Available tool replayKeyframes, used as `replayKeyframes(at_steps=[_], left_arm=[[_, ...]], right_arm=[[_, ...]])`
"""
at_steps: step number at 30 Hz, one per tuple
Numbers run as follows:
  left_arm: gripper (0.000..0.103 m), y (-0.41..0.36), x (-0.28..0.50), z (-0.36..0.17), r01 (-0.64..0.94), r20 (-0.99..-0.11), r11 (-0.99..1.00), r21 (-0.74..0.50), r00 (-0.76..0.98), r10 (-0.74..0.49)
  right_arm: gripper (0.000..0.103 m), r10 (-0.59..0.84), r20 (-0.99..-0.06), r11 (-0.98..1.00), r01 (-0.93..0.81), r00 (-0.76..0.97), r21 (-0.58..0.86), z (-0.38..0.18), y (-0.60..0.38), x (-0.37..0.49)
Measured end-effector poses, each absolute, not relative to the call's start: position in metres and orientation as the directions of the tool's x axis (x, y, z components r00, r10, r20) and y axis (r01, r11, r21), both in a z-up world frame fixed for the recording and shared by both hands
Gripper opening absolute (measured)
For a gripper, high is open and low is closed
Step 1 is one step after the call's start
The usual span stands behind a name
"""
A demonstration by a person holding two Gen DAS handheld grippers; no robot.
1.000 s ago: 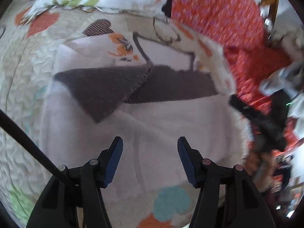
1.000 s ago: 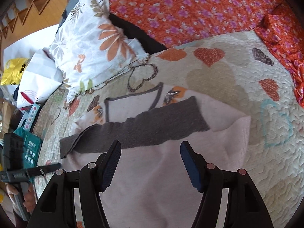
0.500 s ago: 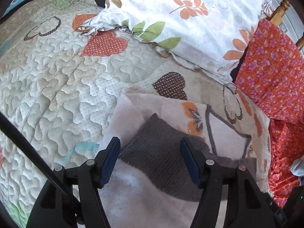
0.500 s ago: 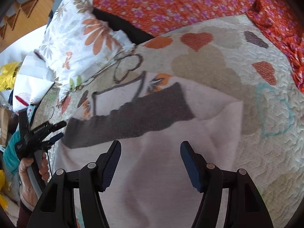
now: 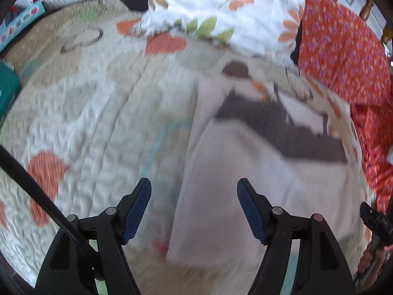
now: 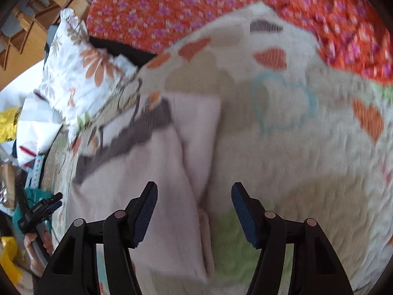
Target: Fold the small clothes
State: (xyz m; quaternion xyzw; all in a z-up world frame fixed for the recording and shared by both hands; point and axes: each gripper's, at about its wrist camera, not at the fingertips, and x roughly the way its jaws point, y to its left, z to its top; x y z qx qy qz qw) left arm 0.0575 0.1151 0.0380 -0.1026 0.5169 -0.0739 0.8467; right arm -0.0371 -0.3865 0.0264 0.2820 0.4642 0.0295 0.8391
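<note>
- On the quilt: one pale garment with a dark band, lying flat, partly folded.
- Fold status: right side edge appears turned inward, a lengthwise crease showing; judged one fold made, further folds left.
- Left gripper: jaws spread, holding nothing, above the garment's left edge.
- Right gripper: jaws spread, empty, over the folded edge.
- Nearby: flowered pillow, orange cloth.
- Both views blurred; finer detail unreadable.
</note>
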Motion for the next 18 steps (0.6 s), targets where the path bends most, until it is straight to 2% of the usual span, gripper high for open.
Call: replayKeyframes(at_steps=[2,3,6,7,8,9,12,18], left_arm=[[0.073,0.118,0.049,0.028,0.033,-0.867,0.964,-0.265,0.429,-0.253],[0.073,0.118,0.047,0.022,0.037,-0.868,0.96,-0.279,0.418,-0.268],[0.073,0.109,0.044,0.011,0.055,-0.875,0.959,-0.277,0.398,-0.275],[0.055,0.102,0.043,0.012,0.073,-0.882,0.972,-0.223,0.408,-0.234],[0.019,0.096,0.042,0.013,0.094,-0.889,0.978,-0.187,0.406,-0.209],[0.013,0.092,0.042,0.015,0.111,-0.895,0.976,-0.188,0.391,-0.217],[0.01,0.098,0.034,0.024,0.064,-0.891,0.978,-0.199,0.404,-0.208],[0.011,0.122,0.014,0.032,-0.018,-0.894,0.974,-0.224,0.401,-0.198]], right_arm=[[0.065,0.341,-0.769,0.839,0.194,0.541,0.509,0.015,-0.377,-0.045],[0.059,0.345,-0.769,0.842,0.185,0.538,0.507,0.013,-0.373,-0.048],[0.021,0.388,-0.765,0.842,0.14,0.514,0.521,0.011,-0.358,-0.053],[0.013,0.384,-0.77,0.852,0.126,0.51,0.509,0.014,-0.354,-0.055],[0.01,0.365,-0.781,0.868,0.118,0.506,0.483,0.016,-0.351,-0.056],[0.008,0.344,-0.796,0.884,0.114,0.499,0.454,0.019,-0.349,-0.059],[0.006,0.269,-0.825,0.92,0.122,0.496,0.373,0.031,-0.354,-0.072],[0.005,0.232,-0.862,0.925,0.173,0.451,0.339,0.018,-0.361,-0.096]])
